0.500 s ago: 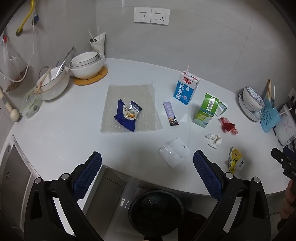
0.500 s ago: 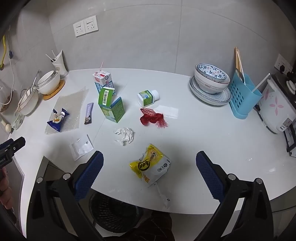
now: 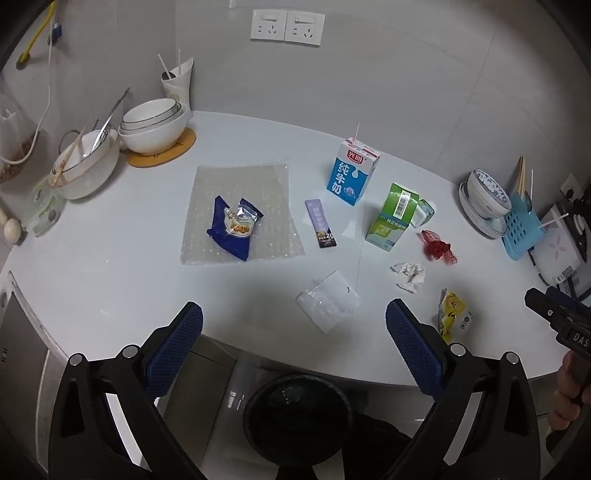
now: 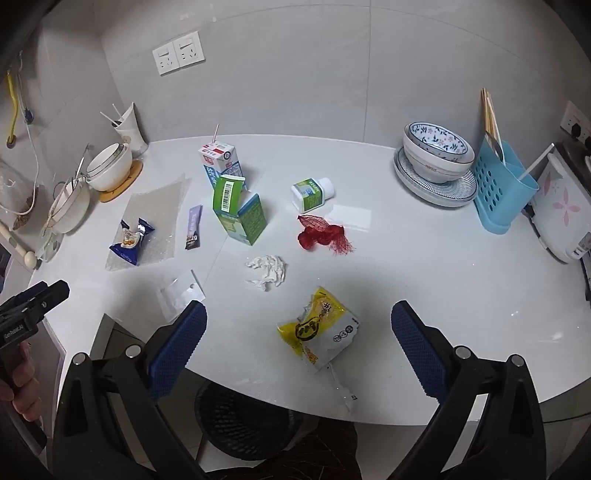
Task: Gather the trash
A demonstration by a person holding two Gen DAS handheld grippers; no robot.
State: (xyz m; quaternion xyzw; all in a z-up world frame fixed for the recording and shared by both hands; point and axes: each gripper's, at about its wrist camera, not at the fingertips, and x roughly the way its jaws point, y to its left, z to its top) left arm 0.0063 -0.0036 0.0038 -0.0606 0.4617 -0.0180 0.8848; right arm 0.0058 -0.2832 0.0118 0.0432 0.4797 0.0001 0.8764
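Observation:
Trash lies scattered on the white counter (image 3: 110,266). A blue snack wrapper (image 3: 233,227) lies on a bubble-wrap sheet (image 3: 242,210), with a purple sachet (image 3: 320,228), a blue milk carton (image 3: 351,173), a green carton (image 3: 393,218), red netting (image 3: 439,248), a crumpled tissue (image 3: 409,275), a clear plastic pack (image 3: 328,305) and a yellow snack bag (image 4: 317,328). A white pill bottle (image 4: 312,194) lies on its side. A black bin (image 3: 297,413) stands below the counter edge. My left gripper (image 3: 294,341) is open and empty over the edge. My right gripper (image 4: 299,341) is open, empty, above the yellow bag.
Stacked white bowls (image 3: 153,125) and a bowl with utensils (image 3: 86,166) stand at the back left. A patterned bowl on plates (image 4: 436,162), a blue utensil holder (image 4: 504,188) and a white appliance (image 4: 561,218) stand at the right. Wall sockets (image 3: 288,26) are behind.

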